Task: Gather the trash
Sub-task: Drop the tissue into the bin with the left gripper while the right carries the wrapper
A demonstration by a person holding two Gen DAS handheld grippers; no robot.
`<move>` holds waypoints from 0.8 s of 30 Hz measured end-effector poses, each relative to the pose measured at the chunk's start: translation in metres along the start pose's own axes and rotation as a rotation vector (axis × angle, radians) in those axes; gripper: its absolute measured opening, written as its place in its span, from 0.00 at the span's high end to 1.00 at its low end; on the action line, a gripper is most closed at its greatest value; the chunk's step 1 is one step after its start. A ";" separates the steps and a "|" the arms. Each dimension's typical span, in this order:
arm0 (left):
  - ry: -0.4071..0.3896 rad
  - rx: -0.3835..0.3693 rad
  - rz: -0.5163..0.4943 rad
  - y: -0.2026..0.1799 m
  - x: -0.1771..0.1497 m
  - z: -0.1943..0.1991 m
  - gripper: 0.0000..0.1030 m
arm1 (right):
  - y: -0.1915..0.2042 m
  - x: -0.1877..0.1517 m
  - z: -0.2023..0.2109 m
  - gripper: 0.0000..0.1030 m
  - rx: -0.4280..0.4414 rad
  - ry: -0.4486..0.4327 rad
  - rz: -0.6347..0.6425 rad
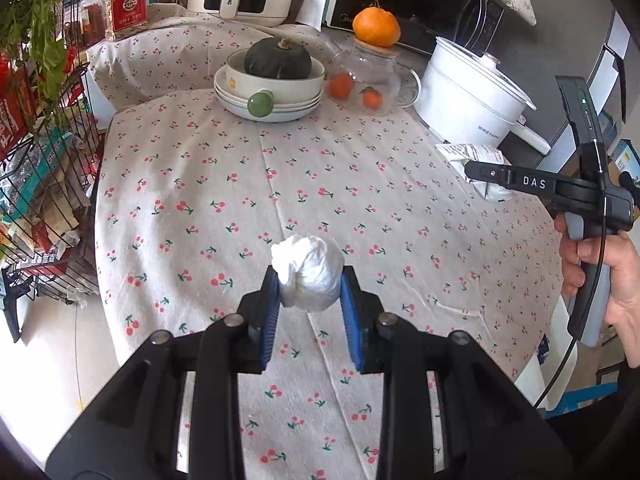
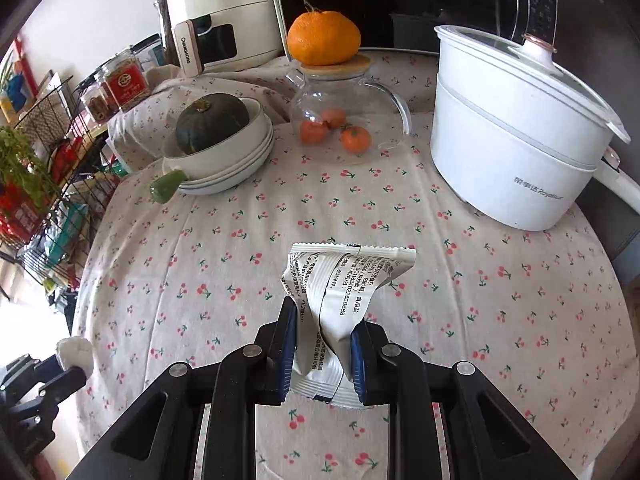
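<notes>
Over cherry tablecloth (image 1: 360, 184) — left tongs (image 1: 310, 284) pinch tissue ball (image 1: 308, 276)

Cherry-print tablecloth (image 2: 240, 248), white pot (image 2: 516, 152), squash in bowl (image 2: 212, 122), glass teapot w/ orange (image 2: 324, 38)

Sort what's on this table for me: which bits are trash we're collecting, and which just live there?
Trash, both already gripped:
- crumpled tissue ball, in the left tool
- empty snack wrapper, in the right tool

Just lying about:
- squash in stacked bowls
- glass teapot with a mandarin on its lid
- white cooking pot
- air fryer
</notes>
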State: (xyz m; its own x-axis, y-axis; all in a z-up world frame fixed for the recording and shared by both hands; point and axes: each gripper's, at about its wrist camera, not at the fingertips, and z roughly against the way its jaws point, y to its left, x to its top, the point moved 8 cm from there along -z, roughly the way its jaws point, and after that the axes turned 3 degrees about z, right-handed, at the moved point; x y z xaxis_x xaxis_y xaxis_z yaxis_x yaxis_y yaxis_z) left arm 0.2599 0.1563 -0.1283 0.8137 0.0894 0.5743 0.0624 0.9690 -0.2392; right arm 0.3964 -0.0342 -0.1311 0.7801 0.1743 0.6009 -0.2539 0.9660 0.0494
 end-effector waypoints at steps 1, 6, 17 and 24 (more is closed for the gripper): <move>-0.003 -0.007 0.002 -0.006 -0.002 0.006 0.70 | -0.001 -0.005 0.013 0.77 0.000 -0.009 0.007; -0.032 -0.049 -0.015 -0.045 -0.014 0.036 0.70 | -0.007 -0.034 0.079 0.77 -0.006 -0.061 0.046; -0.050 -0.190 -0.055 -0.144 -0.064 0.065 0.69 | -0.058 -0.120 0.177 0.77 -0.011 -0.102 0.066; -0.001 -0.268 -0.107 -0.205 -0.093 0.049 0.69 | -0.116 -0.184 0.210 0.77 0.021 -0.102 -0.054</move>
State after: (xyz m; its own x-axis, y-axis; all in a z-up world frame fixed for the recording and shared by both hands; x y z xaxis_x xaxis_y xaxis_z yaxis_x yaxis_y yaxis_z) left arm 0.1428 -0.0394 -0.0941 0.7939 -0.0100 0.6080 0.2988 0.8772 -0.3757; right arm 0.1627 -0.2185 -0.0800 0.7310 0.1012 0.6749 -0.2263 0.9689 0.0999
